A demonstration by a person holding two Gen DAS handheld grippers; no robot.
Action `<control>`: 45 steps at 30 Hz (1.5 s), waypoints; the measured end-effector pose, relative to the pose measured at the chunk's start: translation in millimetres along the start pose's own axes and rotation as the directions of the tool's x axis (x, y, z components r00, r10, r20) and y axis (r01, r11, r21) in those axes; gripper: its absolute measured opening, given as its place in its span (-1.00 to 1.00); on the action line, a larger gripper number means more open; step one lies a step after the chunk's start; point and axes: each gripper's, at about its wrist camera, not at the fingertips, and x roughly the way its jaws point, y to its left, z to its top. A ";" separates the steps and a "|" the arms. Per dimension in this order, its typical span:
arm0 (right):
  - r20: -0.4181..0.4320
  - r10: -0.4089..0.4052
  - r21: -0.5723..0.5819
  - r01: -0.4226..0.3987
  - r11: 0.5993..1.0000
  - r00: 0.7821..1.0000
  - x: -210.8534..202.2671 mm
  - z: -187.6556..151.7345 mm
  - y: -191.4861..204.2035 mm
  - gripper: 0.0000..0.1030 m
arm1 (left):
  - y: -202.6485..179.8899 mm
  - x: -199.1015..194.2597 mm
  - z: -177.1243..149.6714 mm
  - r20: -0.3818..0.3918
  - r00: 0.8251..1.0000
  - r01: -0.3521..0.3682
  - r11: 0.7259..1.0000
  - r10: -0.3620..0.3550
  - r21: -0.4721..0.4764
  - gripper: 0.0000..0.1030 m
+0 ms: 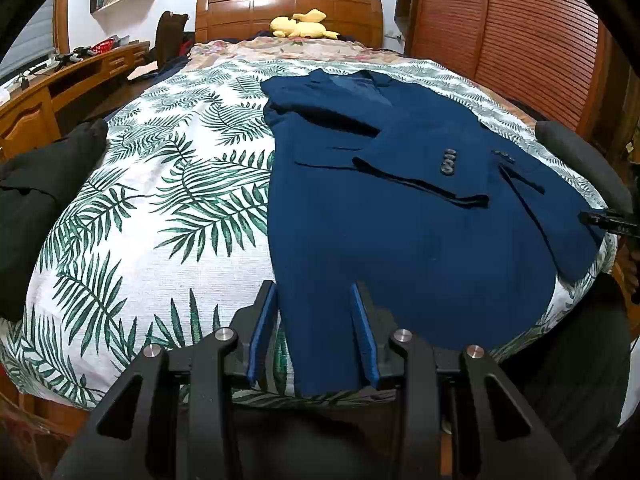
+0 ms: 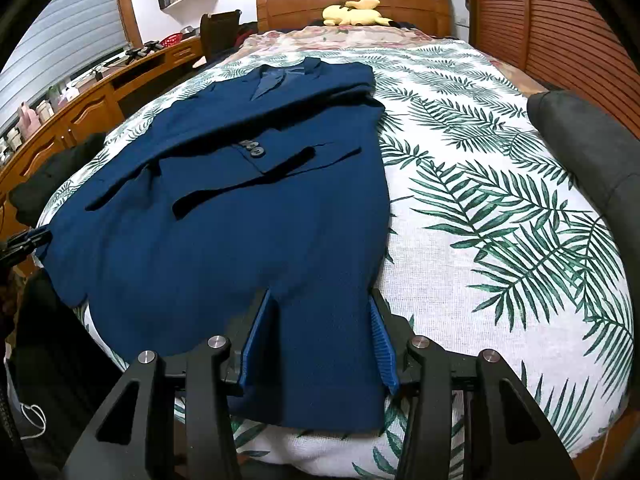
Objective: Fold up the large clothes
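- Left wrist view: blue jacket (image 1: 400, 240) lies flat on the leaf-print bedspread (image 1: 160, 200), collar toward the headboard (image 1: 288, 12), sleeves folded across the chest, cuff buttons (image 1: 448, 162) showing.
- Left gripper (image 1: 316, 300) sits at the near hem, at the jacket's left corner. Jaws part-open, one finger (image 1: 264, 332) just outside the cloth edge, the other on the fabric. The hem lies between them; whether the pads pinch it I cannot tell.
- Right gripper's tip (image 1: 608, 222) pokes in at the frame's right edge, by the far hem corner.
- Black garment (image 1: 44, 200) lies bunched at the bed's left side, clear of the work.
- Right wrist view: right gripper (image 2: 320, 308) straddles the other hem corner, jaws about half-open, cloth between them and hanging over the bed edge. Grip again unclear.
- Yellow plush (image 2: 356, 14) sits by the headboard, well away.
- Judgement: step in hand is taking both hem corners to fold the bottom up toward the collar.
- To do it well: take all layers at each corner, close firmly, lift both hands level and together, and carry the hem over without dragging the crossed sleeves out of place.
- Risk: gripping only the top layer leaves the back panel behind.
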 end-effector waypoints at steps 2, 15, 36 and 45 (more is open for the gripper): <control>0.002 0.007 -0.011 -0.007 1.000 1.000 -1.5 1.1 0.5 -0.49 | -2.2 0.0 1.0 -0.005 1.000 -0.003 1.000 0.003 0.008 -0.48; 0.272 0.135 0.014 -0.144 0.989 0.953 -88.5 69.2 15.7 -0.91 | -36.7 -76.7 79.0 0.180 0.984 -0.035 0.994 0.016 0.102 -0.95; 0.499 0.116 -0.187 -0.024 0.982 0.859 -271.8 92.9 88.8 -0.93 | -62.6 -260.3 182.7 0.543 0.840 -0.129 0.972 0.002 0.195 -1.00; 0.368 0.179 -0.253 -0.087 0.963 0.912 -198.7 117.4 128.2 -0.93 | -23.3 -152.0 153.4 0.351 0.935 -0.111 0.985 0.058 0.133 -1.00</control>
